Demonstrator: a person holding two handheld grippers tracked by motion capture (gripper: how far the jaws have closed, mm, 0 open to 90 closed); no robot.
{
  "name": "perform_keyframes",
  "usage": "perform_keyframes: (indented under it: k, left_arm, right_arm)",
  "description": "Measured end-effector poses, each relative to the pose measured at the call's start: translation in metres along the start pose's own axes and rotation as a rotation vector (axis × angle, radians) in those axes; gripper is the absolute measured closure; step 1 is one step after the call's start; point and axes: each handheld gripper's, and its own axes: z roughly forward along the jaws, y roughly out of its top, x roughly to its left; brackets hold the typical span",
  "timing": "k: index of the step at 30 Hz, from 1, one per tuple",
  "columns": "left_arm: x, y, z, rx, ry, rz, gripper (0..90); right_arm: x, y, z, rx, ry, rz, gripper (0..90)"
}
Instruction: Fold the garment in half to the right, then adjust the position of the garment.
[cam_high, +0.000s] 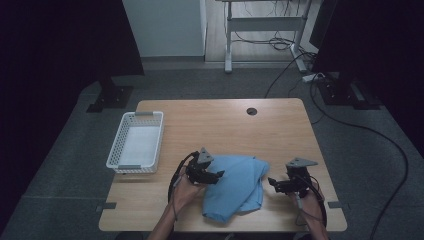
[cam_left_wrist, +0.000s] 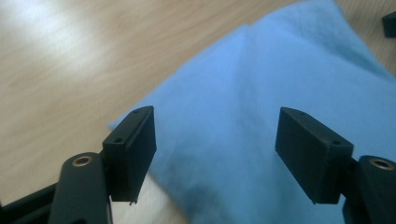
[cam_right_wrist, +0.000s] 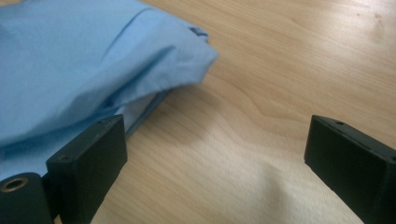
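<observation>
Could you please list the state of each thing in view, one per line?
blue cloth: folded, lying flat on the table between the grippers, held by neither.
left gripper: jaws open above the cloth's edge, nothing pinched.
right gripper: jaws open over bare wood beside the cloth.
white basket: upright on the table's left side, empty.
table: wooden, with a round hole near its far edge.

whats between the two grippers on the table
The folded blue cloth lies between the left gripper and the right gripper, as the high view shows; both sets of jaws stand open.
</observation>
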Motion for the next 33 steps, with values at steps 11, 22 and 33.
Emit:
perform_keyframes:
  k: [11,22,33]
  left_arm:
    - [0.015,-0.049,-0.032,-0.010,0.040,-0.051,25.6]
    - [0.021,-0.081,-0.029,0.061,0.103,-0.064,20.9]
    - [0.018,-0.085,-0.032,0.073,0.135,-0.093,13.6]
  right_arm:
    - [-0.004,-0.022,-0.004,0.024,-0.008,-0.016,6.0]
    - [-0.001,-0.037,0.004,0.041,-0.030,-0.059,3.5]
    - [0.000,-0.037,0.004,0.053,-0.024,-0.065,0.0]
